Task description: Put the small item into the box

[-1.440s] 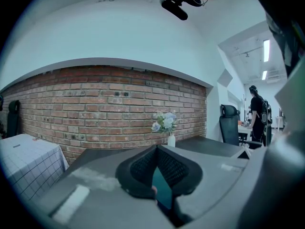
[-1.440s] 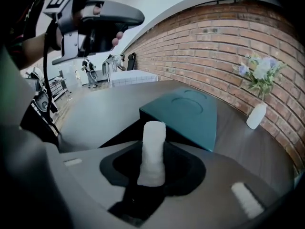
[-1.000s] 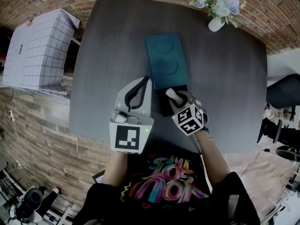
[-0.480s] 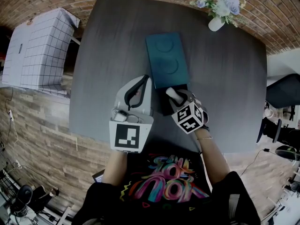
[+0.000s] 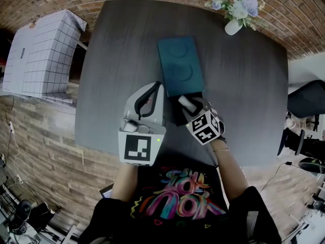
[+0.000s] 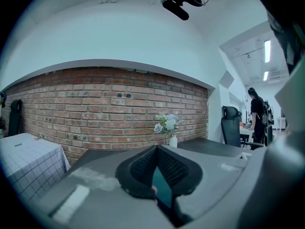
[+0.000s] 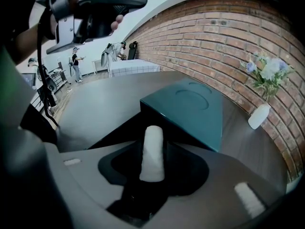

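Just now the right tongs (image 5: 188,105) are opening around the white roll (image 7: 152,151), over the black box (image 5: 177,116) on the tabletop (image 5: 244,85); left tongs (image 6: 157,168) closed. Released off-centre, it might bounce or roll out.

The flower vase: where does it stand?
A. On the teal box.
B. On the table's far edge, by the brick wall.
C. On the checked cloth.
B: the vase stands on the dark table near its far edge, apart from the teal box.
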A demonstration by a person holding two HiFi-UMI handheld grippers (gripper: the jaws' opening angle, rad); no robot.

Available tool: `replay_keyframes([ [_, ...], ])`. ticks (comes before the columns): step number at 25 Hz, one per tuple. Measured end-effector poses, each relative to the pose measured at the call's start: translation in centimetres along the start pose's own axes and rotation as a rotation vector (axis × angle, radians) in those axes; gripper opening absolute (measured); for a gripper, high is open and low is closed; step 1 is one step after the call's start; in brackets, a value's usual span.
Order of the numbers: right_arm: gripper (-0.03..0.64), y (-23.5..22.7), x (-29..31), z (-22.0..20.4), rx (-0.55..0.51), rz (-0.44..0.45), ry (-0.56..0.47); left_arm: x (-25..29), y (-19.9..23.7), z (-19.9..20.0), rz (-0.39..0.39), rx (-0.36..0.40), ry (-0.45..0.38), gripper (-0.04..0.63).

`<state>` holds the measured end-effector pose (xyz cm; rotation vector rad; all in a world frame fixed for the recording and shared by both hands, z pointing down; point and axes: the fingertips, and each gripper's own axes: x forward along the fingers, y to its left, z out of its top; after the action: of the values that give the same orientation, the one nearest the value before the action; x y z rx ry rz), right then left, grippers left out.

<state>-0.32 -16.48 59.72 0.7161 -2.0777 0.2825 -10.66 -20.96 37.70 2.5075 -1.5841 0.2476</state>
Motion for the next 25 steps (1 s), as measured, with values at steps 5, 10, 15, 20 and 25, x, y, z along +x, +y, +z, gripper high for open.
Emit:
replay_keyframes([
  [5,0.163,0.1,0.0,0.1,0.010,0.006,-0.007,-0.2,0.1,0.1,0.004,-0.001,-0.004,0.002],
  [10,0.163,0.0,-0.3,0.2,0.029,0.009,-0.031,-0.4,-0.1,0.4,0.004,0.008,-0.006,0.002],
  [15,0.163,-0.4,-1.3,0.9,0.055,0.008,-0.093,-0.5,-0.4,0.7,-0.001,0.017,-0.018,0.002],
  [20,0.163,-0.9,-3.6,2.3,0.077,-0.022,-0.163,-0.9,-0.8,1.3,-0.004,0.027,-0.030,0.002],
  [25,0.161,-1.3,-6.6,4.6,0.127,-0.039,-0.284,-1.4,-1.2,2.1,-0.004,0.045,-0.044,0.002],
])
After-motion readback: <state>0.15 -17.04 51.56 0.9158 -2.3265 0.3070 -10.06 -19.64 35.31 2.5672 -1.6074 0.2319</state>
